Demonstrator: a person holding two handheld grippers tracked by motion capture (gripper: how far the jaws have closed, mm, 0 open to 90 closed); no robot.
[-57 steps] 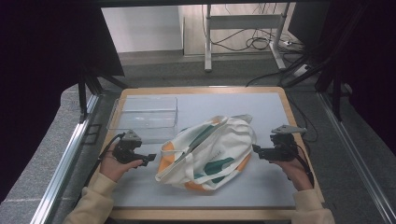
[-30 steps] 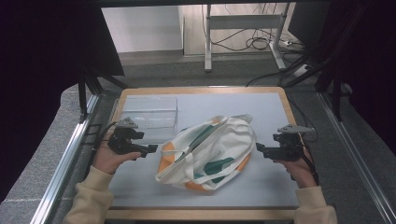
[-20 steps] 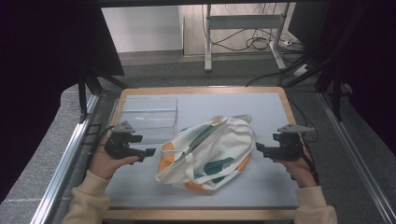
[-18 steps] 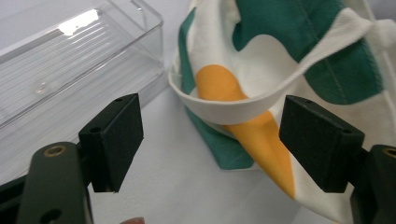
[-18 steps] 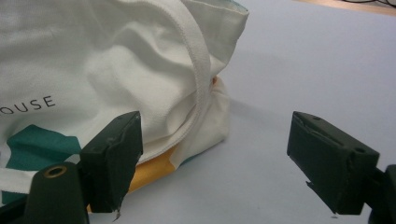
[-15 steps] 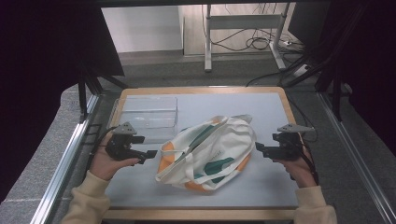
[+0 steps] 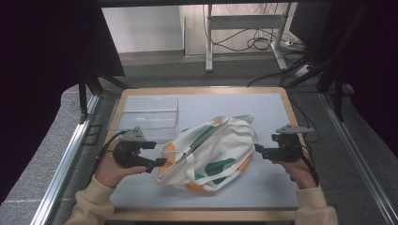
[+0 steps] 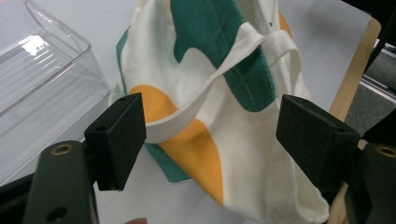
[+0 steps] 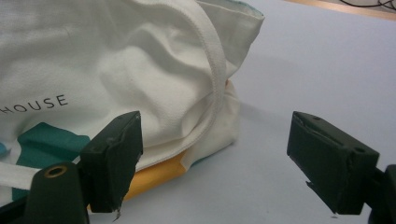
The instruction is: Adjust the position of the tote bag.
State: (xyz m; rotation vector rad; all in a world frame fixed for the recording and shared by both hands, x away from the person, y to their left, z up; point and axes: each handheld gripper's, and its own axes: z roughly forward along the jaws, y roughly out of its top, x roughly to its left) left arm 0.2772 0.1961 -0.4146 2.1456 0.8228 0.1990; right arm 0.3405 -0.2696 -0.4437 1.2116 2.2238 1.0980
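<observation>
Closing in, the left gripper (image 7: 162, 162) has slid up to the tote bag (image 7: 209, 152), jaws spread around its strap (image 8: 219, 74) (nothing pinched yet). Right gripper (image 7: 257, 149) waits beside it, released.

Free room and obstacles around the tote bag

The middle of the desk (image 7: 281, 101) is taken up by the tote bag (image 7: 209, 152). Just beyond the bag's left end, passage is barred by a clear plastic tray (image 7: 145, 112). Bare desk is left beyond the bag, to its right, and in a strip on its near side. The left tongs (image 8: 210, 140) are spread around the bag's left end; the right tongs (image 9: 210, 163) are held open just right of it, over bare desk.
</observation>
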